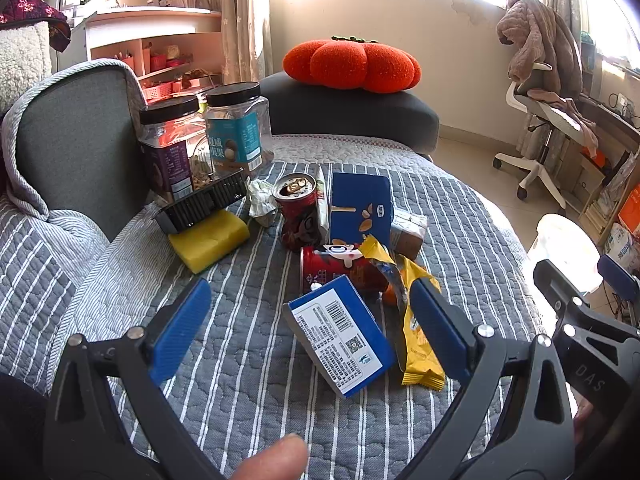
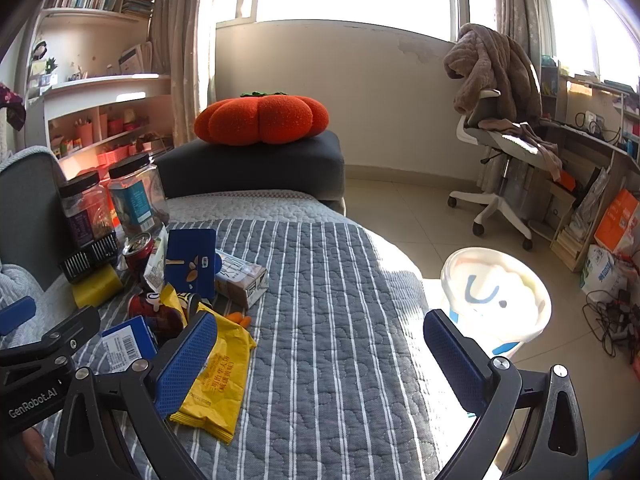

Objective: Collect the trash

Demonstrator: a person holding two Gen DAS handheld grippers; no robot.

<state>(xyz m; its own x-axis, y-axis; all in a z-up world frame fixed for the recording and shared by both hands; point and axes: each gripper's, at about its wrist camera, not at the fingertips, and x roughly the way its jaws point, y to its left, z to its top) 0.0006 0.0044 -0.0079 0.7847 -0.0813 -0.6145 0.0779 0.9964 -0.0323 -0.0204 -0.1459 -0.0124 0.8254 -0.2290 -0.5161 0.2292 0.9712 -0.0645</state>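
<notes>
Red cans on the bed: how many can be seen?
2. One red can stands upright, opened, beside the blue box. The second can lies sideways under wrappers. More may be hidden.

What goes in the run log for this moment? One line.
left tool: open, over blue box | right tool: open, empty | yellow wrapper: on bed | bin: floor

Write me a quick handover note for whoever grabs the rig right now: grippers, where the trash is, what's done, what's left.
Left gripper: open, empty, framing the blue box lying barcode-up on the striped cover.
Right gripper: open, empty, its left finger over the yellow wrapper.
Trash pile: standing red can, tipped red can, upright blue box, carton, crumpled tissue.
White bin stands on the floor to the right.
Done: nothing visibly collected.
Left: everything in the pile.
</notes>
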